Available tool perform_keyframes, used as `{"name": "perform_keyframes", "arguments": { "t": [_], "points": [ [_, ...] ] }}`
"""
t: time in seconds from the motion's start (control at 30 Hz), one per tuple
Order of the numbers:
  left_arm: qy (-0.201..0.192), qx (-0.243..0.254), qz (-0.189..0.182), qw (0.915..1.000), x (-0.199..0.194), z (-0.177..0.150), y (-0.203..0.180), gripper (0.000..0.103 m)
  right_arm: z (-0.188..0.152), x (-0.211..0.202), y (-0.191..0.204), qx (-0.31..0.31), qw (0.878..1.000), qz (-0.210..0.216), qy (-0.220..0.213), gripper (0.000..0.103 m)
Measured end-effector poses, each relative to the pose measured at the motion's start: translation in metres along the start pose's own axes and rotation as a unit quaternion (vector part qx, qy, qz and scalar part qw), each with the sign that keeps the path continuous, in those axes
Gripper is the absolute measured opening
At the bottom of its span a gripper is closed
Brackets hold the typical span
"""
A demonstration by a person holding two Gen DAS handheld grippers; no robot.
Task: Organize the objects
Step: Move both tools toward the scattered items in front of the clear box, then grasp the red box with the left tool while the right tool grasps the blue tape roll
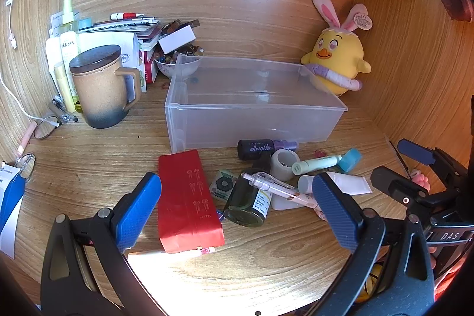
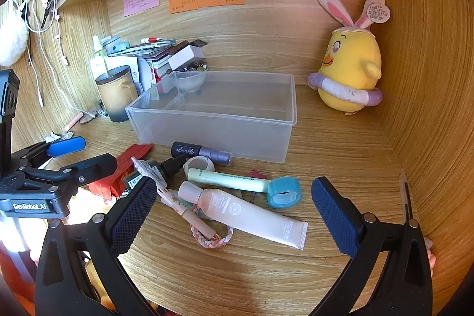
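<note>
A clear plastic bin (image 1: 254, 120) (image 2: 213, 129) stands empty mid-desk. In front of it lies a heap: a red box (image 1: 186, 200), a black-and-purple spray bottle (image 1: 260, 148) (image 2: 195, 151), a dark glass bottle (image 1: 248, 200), a pale green tube (image 1: 317, 165) (image 2: 228, 178), a blue tape roll (image 2: 284, 191), a pink-white tube (image 2: 246, 212), a pen (image 1: 275, 187) (image 2: 171, 193) and a braided band (image 2: 211, 240). My left gripper (image 1: 237, 212) is open over the red box and dark bottle. My right gripper (image 2: 234, 215) is open around the pink-white tube.
A lidded ceramic mug (image 1: 103, 85), books, bottles and a bowl of beads (image 1: 177, 64) crowd the back left. A yellow plush chick (image 1: 337, 58) (image 2: 349, 70) sits in the back right corner. Wooden walls close the desk on three sides. Glasses (image 1: 47, 126) lie at the left.
</note>
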State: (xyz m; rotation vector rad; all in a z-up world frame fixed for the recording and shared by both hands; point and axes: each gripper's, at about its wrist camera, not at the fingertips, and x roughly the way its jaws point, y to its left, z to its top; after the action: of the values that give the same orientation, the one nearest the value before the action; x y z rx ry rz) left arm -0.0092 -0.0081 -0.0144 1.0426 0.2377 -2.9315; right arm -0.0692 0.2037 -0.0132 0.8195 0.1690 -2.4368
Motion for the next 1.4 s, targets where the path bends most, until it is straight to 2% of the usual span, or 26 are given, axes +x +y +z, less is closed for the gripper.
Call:
{"name": "perform_keyframes", "arguments": {
  "t": [0.27, 0.43, 0.7, 0.9, 1.07, 1.13, 1.2, 1.4],
  "points": [
    [0.011, -0.008, 0.0, 0.9999, 0.012, 0.002, 0.007, 0.103, 0.003, 0.012, -0.004, 0.006, 1.0, 0.004, 0.014, 0.103],
    [0.024, -0.025, 0.005, 0.9994, 0.024, 0.005, 0.027, 0.103, 0.004, 0.025, -0.009, 0.009, 1.0, 0.004, 0.027, 0.103],
    [0.069, -0.059, 0.011, 0.9959, 0.044, 0.004, 0.06, 0.103, 0.006, 0.046, -0.028, 0.027, 0.998, -0.006, 0.053, 0.103],
    [0.093, -0.064, 0.015, 0.9935, 0.044, -0.008, 0.058, 0.103, 0.003, 0.058, -0.049, 0.045, 0.996, -0.027, 0.074, 0.102],
    [0.094, -0.061, 0.015, 0.9935, 0.043, -0.016, 0.05, 0.102, -0.001, 0.071, -0.061, 0.056, 0.993, -0.033, 0.102, 0.091],
    [0.091, -0.069, 0.023, 0.9932, 0.041, -0.017, 0.049, 0.096, -0.003, 0.075, -0.064, 0.06, 0.992, -0.031, 0.111, 0.082],
    [0.092, -0.068, 0.02, 0.9932, 0.038, -0.017, 0.049, 0.09, -0.005, 0.077, -0.065, 0.063, 0.991, -0.025, 0.116, 0.078],
    [0.103, -0.064, 0.023, 0.9924, 0.035, -0.024, 0.047, 0.089, -0.007, 0.079, -0.065, 0.068, 0.991, -0.019, 0.116, 0.062]
  ]
}}
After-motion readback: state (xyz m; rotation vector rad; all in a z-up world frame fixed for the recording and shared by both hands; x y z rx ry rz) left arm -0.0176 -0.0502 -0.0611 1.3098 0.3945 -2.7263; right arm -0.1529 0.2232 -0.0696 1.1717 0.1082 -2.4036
